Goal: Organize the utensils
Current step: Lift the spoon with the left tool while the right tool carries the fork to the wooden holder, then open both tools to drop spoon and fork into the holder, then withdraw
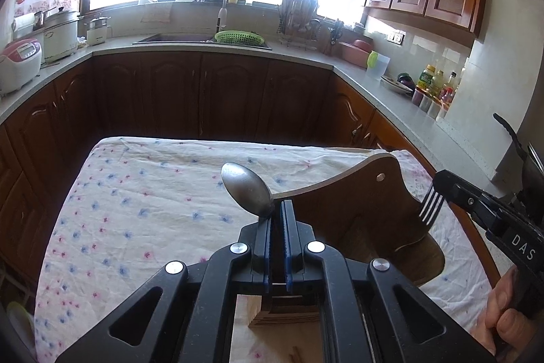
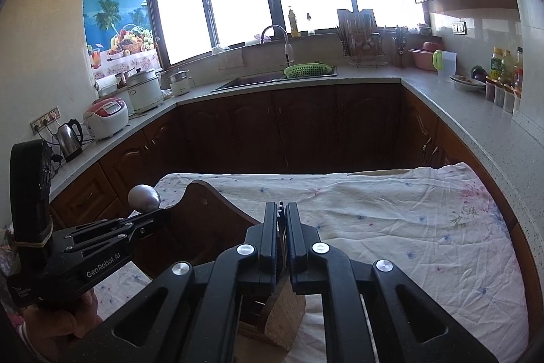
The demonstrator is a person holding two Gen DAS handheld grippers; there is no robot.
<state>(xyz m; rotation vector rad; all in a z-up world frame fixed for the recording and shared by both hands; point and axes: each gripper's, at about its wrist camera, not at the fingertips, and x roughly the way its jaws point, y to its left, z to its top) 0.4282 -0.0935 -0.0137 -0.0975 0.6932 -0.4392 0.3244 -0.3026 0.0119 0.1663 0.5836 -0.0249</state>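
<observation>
Left wrist view: counter (image 1: pixel 142 193) under floral cloth, kitchen cabinets beyond. Dark wooden holder (image 1: pixel 357 216) stands on it, right of centre, near edge. Left tongs (image 1: pixel 278 210) clamped on the spoon (image 1: pixel 246 189), bowl up and tilted left, above the cloth just left of the holder. Right tongs (image 1: pixel 442 189) grip the fork (image 1: pixel 430 206), tines pointing down-left at the holder's right side. Right wrist view: right tongs (image 2: pixel 281 213) closed, fork only a thin sliver between them.

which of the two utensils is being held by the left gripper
The spoon: its rounded bowl sticks up from the closed left gripper. The other utensil, the fork, shows four tines and is clamped in the right gripper.
</observation>
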